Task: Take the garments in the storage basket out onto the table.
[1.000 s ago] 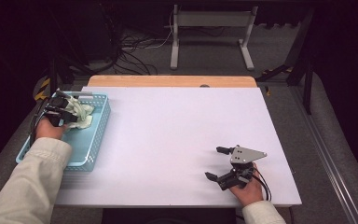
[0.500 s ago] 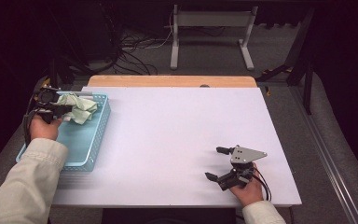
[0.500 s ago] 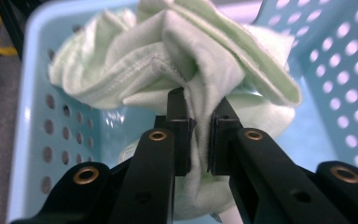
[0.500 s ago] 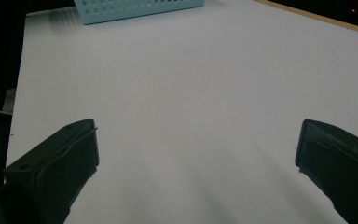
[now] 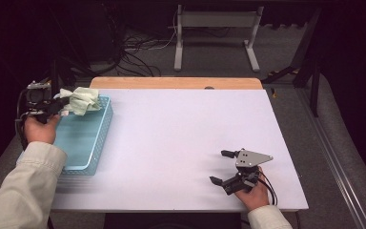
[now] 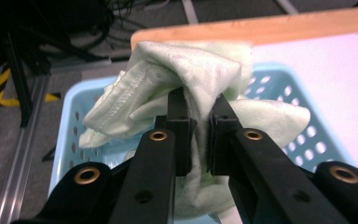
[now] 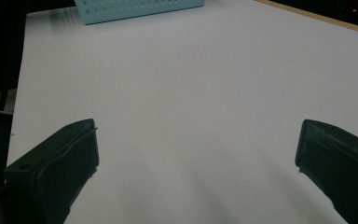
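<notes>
High view: left hand-held gripper (image 5: pixel 56 106), upper left, has lifted the pale green cloth (image 5: pixel 82 99) clear of the blue basket (image 5: pixel 83 138), so removal is under way; right hand-held gripper (image 5: pixel 225 168) rests wide open on the desk (image 5: pixel 181 133).
Left gripper view: jaws clamped on a cloth fold (basket below).

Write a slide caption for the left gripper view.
Left gripper shut on pale green cloth, held above the blue basket.

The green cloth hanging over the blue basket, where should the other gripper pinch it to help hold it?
Probably the loose stitched hem of the green cloth, coming from the side away from the left gripper, which already pinches the bunched middle. That edge hangs free above the basket, so jaws could close across it.
</notes>
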